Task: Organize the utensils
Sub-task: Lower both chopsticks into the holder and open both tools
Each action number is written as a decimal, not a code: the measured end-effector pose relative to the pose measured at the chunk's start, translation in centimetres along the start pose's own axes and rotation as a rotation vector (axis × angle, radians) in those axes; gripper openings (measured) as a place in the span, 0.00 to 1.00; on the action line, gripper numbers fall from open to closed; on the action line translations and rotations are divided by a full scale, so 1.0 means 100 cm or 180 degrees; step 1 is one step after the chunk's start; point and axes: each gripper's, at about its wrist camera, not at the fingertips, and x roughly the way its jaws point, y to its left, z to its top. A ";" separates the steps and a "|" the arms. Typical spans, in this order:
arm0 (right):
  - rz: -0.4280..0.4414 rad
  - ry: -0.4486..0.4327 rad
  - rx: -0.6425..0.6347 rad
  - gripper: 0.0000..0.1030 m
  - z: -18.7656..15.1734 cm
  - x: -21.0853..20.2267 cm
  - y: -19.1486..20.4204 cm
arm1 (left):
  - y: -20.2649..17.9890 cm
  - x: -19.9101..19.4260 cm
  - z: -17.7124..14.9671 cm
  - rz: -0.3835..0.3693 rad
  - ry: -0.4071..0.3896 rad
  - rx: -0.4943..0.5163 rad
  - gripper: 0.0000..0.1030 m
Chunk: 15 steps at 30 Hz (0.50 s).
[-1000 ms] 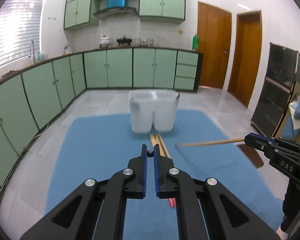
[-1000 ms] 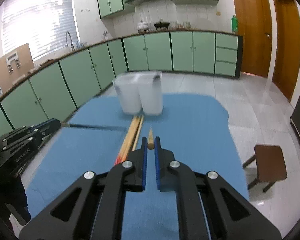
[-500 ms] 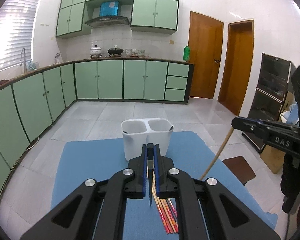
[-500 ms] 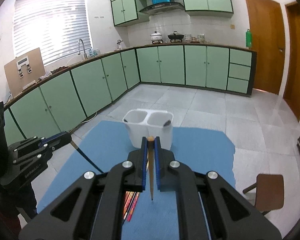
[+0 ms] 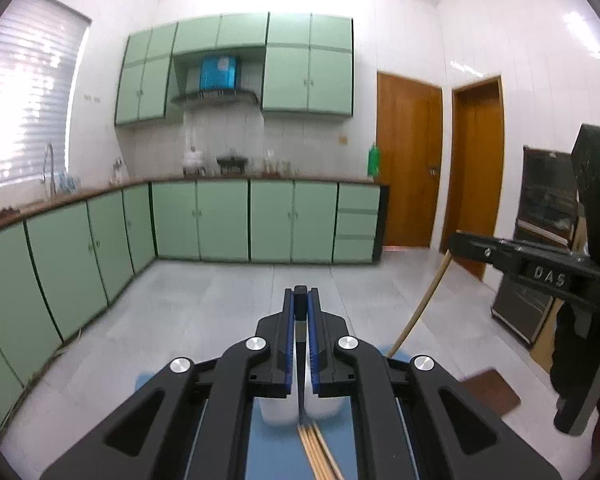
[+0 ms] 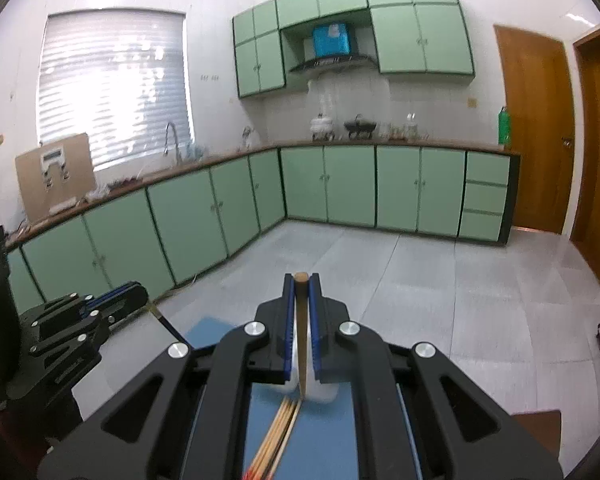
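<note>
The left gripper [image 5: 301, 304] is clamped on a dark chopstick [image 5: 300, 376], which hangs nearly straight down between the blue pads with its tip over the white two-compartment holder [image 5: 278, 414]. That holder stands on the blue mat [image 5: 272, 452], mostly hidden behind the gripper's body. Just in front of it a bundle of wooden chopsticks [image 5: 318, 454] lies flat on the mat, waiting.

Farther right, the right gripper [image 6: 301, 280] is pinched on a light wooden chopstick [image 6: 301, 344], gripped near its blunt top, the point hanging above the holder [image 6: 320, 394]. From the left wrist view the same stick [image 5: 420, 308] slants down toward the mat's right side.

The step in hand appears to be lowering each stick into a compartment. To do it well, I would bring one tip down at a time rather than both together — two dangling sticks over one small holder invite a clash. Keep each stick near vertical, centre its tip over a single opening, and release only once the tip is well inside the rim. Which compartment sits under which tip cannot be told here. A light holder may tip if a stick strikes its wall — so descend slowly.
</note>
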 end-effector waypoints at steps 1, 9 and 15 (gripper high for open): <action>-0.0025 -0.0031 0.0002 0.06 0.005 0.005 -0.002 | 0.000 0.008 0.009 0.0024 -0.0071 0.0010 0.06; -0.0183 0.0004 0.0094 0.06 0.012 0.069 -0.025 | 0.003 0.077 0.018 0.0204 -0.0117 0.0006 0.06; -0.0225 0.0258 0.0105 0.06 -0.013 0.111 -0.028 | 0.007 0.117 -0.006 0.0223 0.0104 0.0025 0.06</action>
